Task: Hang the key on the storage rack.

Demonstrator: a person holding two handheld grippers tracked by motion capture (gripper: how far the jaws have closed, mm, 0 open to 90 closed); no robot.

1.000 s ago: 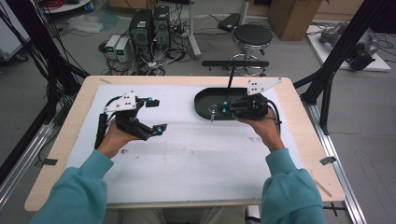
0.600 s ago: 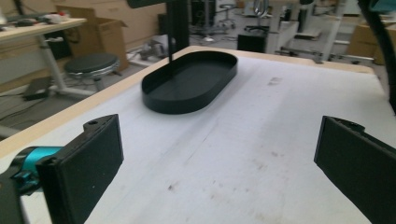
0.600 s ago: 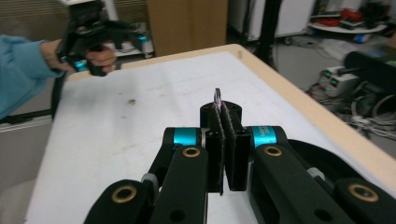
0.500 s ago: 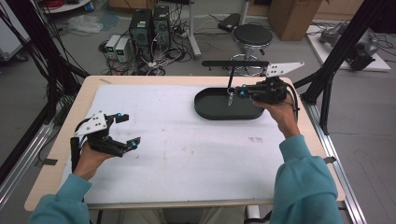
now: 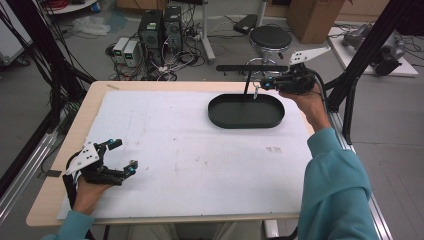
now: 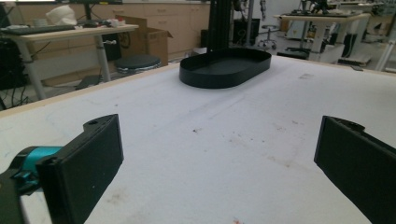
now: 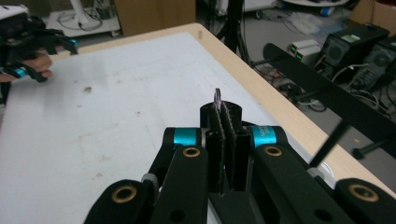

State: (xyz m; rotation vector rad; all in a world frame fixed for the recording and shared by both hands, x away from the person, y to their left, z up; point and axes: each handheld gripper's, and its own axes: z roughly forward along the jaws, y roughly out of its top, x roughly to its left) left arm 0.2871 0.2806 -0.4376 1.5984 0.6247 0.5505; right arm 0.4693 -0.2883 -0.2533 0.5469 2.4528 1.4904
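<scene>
Table seen from the person's side, with two earlier instants for comparison. One second ago the right gripper was low inside the tray. Half a second ago it had risen, and it now sits raised over the tray's far right rim, close to the black stand behind the table. Over the same interval the left gripper has drawn back from the middle of the table to its near left corner.

Judged from this, the pick-up from the tray is done and the carry is under way, with the left hand cleared out of the path.

Right gripper view: the right gripper has its jaws pressed almost together on a thin piece, which stands on edge between the pads with a short tip sticking out past them. The tip looks flat, narrow and faintly purple. What kind of thing it is cannot be told.

High view: a small pale bit hangs just below the jaw tips, above the tray's far edge, and is probably part of the same piece. It is off the table and touches nothing but the pads.

Left gripper view: the left gripper is spread wide with nothing between its jaws, low over bare table, with the tray well apart on the far side
</scene>
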